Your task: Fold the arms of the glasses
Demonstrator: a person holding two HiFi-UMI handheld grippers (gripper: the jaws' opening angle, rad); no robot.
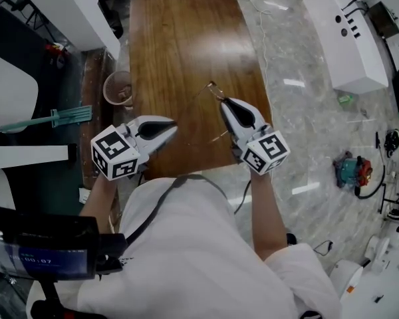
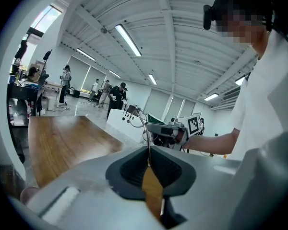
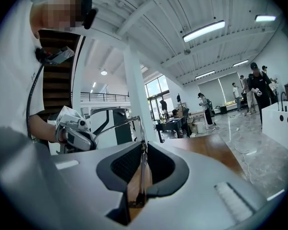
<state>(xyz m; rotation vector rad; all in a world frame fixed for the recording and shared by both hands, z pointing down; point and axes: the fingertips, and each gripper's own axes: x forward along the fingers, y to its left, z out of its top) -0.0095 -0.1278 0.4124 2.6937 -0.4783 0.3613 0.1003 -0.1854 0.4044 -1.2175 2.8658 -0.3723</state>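
Our wooden table (image 1: 179,52)
We see its glossy brown top, round-cornered, stretching beneath and ahead of the jaws of the left gripper (image 1: 171,127) and the right gripper (image 1: 225,102); it stands on pale marble floor (image 1: 299,131).

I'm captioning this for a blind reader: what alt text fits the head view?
Seen from above, a person in a white shirt holds thin wire glasses over a wooden table, the left gripper and right gripper each with jaws shut on them.
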